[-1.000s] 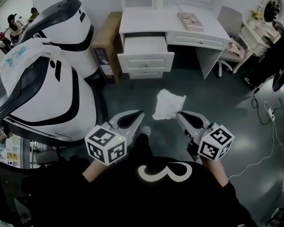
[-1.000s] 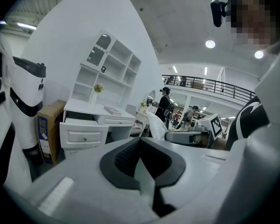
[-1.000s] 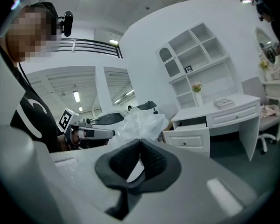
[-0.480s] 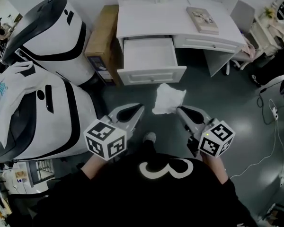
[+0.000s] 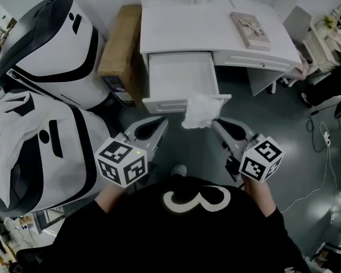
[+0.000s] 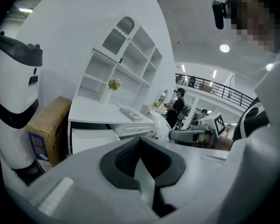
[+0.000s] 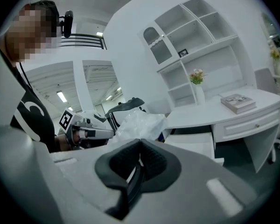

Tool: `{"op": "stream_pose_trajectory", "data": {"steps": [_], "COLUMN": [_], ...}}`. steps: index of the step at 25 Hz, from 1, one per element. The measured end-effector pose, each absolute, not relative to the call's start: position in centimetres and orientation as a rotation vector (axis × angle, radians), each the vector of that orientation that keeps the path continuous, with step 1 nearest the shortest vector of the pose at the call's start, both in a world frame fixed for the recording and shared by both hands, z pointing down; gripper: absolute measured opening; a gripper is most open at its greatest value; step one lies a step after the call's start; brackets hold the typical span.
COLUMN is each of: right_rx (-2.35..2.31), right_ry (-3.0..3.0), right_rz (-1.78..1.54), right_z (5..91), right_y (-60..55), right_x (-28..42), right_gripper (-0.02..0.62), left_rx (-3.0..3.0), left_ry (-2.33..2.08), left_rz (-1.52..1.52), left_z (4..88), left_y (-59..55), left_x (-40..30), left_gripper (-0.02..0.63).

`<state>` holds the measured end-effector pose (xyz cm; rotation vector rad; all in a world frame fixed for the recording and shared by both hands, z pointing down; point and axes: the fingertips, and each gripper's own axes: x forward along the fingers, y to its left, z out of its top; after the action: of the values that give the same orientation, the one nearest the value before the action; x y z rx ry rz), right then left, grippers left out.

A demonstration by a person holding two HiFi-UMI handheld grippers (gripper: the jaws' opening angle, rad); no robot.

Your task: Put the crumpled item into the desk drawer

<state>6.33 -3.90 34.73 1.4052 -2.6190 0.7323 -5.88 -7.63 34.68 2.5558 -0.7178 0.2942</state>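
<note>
The crumpled item (image 5: pixel 200 111) is a white wad of thin plastic or paper. My right gripper (image 5: pixel 215 122) is shut on its near edge, and the wad hangs just over the front panel of the open desk drawer (image 5: pixel 181 75). In the right gripper view the wad (image 7: pixel 141 122) bulges above the closed jaws (image 7: pixel 140 143), with the drawer (image 7: pixel 192 143) beyond. My left gripper (image 5: pixel 161 121) is shut and holds nothing, level with the right one, a little left of the wad. The drawer's inside looks bare.
The white desk (image 5: pixel 176 21) carries a book (image 5: pixel 250 30) at the right and a shelf unit at the back. A cardboard box (image 5: pixel 120 44) stands left of the drawer. Two big white-and-black machine shells (image 5: pixel 48 44) fill the left. A chair (image 5: pixel 299 24) and floor cables (image 5: pixel 324 147) lie right.
The view has closed in on the desk. Both grippers have moved forward together, and the wad has gone from over the floor to the drawer's front edge.
</note>
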Motion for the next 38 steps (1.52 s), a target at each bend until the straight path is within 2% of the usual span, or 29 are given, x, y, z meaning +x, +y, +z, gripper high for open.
{"op": "stream_pose_trajectory", "data": {"steps": [20,38], "right_rx": [1.332,1.185], "right_ry": [-2.615,-2.485], "right_rz": [0.710,0.869], "right_z": [35.7,44.3], "right_y": [-11.5,-27.8], "right_x": [6.9,9.8], "right_gripper": [0.005,0.005], "left_rx": [2.526,2.377], "left_ry": [-0.786,-0.804], "left_rz": [0.302,0.402], "left_z": [36.0,42.1], "left_y": [-15.0,-29.4], "left_x": [-5.4,-2.3], "left_gripper": [0.009,0.009]}}
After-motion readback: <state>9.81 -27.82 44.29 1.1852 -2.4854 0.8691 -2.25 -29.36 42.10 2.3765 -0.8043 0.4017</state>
